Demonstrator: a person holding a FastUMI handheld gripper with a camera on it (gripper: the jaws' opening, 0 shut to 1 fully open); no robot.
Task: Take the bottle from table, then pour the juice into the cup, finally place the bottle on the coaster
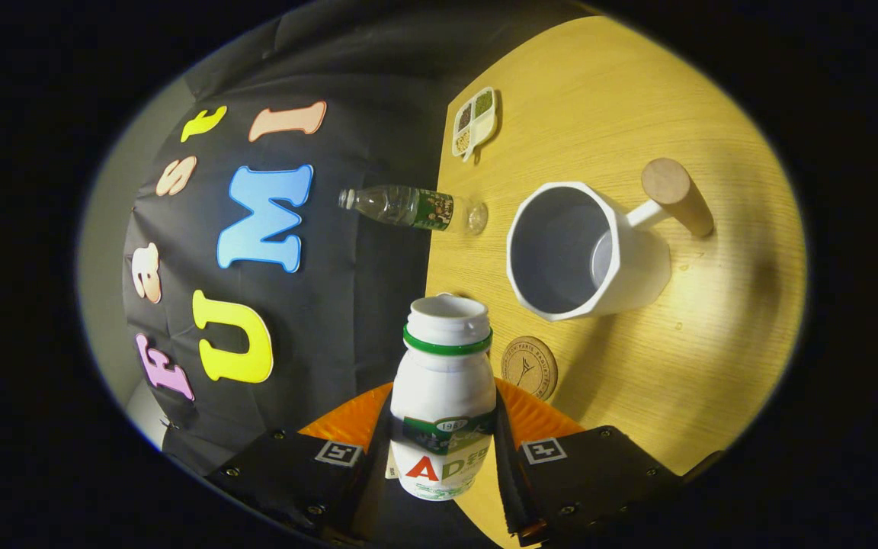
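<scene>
Gripper view, rolled about a quarter turn, so that the table (pixel 637 99) stands on edge in the picture. The gripper (pixel 443 457) is closed on the bottle (pixel 443 404): one finger presses each flank of its labelled lower body, and the open, capless mouth with its green neck ring points forward, away from the fingers. The bottle is a small white plastic drink bottle; it is judged light, with thin walls that would give under a hard squeeze, and its smooth label band may be somewhat slippery, so the present hold on the wide lower body, below the shoulder, looks the sound one. How much juice remains inside cannot be seen through the opaque wall. Beyond the mouth and to one side stands the cup (pixel 588 252), a white faceted mug with a wooden handle; its interior appears empty. The round wooden coaster (pixel 529 367) lies just beside the bottle's neck, between the fingers and the cup. Farther ahead a clear water bottle (pixel 412 207) stands at the table's edge, and beyond it a small divided dish (pixel 474 122).
</scene>
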